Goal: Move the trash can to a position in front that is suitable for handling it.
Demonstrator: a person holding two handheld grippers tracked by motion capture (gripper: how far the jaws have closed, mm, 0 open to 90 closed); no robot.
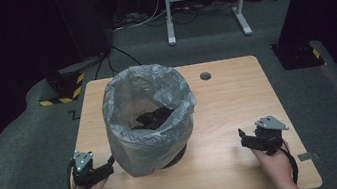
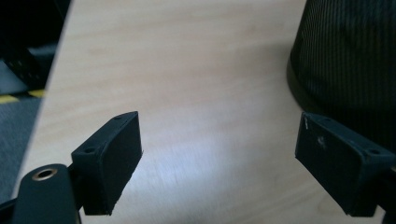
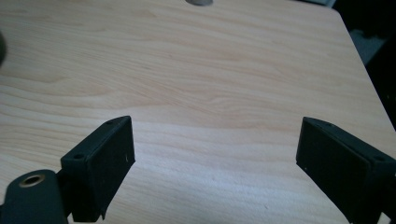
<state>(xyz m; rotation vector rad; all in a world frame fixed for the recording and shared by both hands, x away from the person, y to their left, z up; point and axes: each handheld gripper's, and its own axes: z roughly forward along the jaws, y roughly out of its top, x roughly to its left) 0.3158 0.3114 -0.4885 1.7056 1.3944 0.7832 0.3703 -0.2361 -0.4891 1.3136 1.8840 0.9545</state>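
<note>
The bin, lined with a grey bag, stood mid-desk between the tools, left tool near its base, right tool well apart, both wide open and empty, seemingly poised to work the bag.

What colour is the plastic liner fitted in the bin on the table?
Grey and slightly see-through, the liner shows best in the high view.
</note>
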